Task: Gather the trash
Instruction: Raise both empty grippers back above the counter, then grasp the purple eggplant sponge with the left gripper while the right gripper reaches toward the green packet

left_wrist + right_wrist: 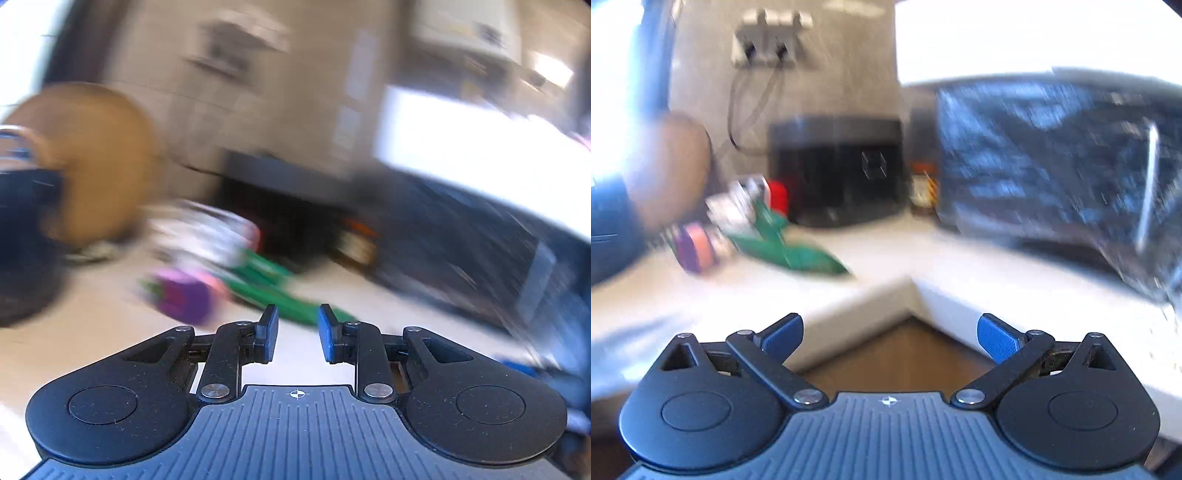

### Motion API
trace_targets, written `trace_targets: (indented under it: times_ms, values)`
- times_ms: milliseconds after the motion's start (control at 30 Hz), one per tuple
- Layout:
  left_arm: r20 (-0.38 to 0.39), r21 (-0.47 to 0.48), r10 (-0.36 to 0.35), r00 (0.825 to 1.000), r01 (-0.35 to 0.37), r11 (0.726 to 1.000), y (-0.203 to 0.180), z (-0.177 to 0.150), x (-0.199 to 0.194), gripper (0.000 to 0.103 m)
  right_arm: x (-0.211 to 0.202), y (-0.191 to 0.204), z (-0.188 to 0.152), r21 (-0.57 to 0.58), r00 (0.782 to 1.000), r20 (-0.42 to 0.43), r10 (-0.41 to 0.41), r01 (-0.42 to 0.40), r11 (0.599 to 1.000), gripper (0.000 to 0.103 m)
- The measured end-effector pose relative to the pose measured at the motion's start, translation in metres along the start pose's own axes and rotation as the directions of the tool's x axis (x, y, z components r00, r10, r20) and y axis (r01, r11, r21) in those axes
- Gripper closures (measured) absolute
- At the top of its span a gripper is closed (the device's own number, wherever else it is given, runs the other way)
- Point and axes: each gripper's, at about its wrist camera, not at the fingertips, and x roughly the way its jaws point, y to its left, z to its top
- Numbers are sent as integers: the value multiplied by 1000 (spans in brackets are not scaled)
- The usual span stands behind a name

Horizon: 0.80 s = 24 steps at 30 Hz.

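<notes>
Empty tongs (890, 338); blurred green wrapper (786, 245)

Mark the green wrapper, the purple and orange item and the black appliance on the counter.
green wrapper (790, 247): right wrist view, middle of its flat green surface.
purple and orange item (694, 247): right wrist view, its round end.
black appliance (834, 170): right wrist view, front face.

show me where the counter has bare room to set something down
Bare white counter runs from the green wrapper across the inner corner to the dark appliance. It is crowded at the back left, where the wrapper, a purple and orange item and blurred litter bunch before the black container.
</notes>
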Motion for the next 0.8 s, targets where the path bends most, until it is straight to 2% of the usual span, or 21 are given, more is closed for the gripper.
trace_targets:
  times_ms: [133, 200, 267, 367, 433, 600, 800]
  values:
    - [-10, -102, 98, 995, -98, 990, 41, 14, -7, 76, 14, 35, 26, -39, 992, 1, 124, -124, 992, 2]
    - [-70, -141, 132, 989, -140, 980, 56, 8, -6, 76, 25, 53, 39, -58, 982, -28, 186, -187, 981, 2]
    - [-164, -170, 141, 976, -169, 971, 68, 2, -2, 76, 42, 70, 50, -56, 969, -67, 237, -241, 969, 2]
    - [-271, -146, 123, 955, -167, 975, 79, -1, 7, 76, 62, 98, 61, -30, 951, -121, 286, -291, 956, 2]
    - [-299, -104, 118, 947, -155, 982, 82, 1, 13, 76, 73, 115, 64, -39, 943, -129, 308, -315, 948, 2]
    - [-281, -63, 94, 955, -116, 991, 91, 9, 16, 76, 110, 149, 78, -87, 942, -131, 308, -320, 943, 2]
    - [-256, -116, 45, 966, -77, 990, 108, 15, 15, 76, 173, 187, 98, -82, 929, -171, 329, -346, 934, 3]
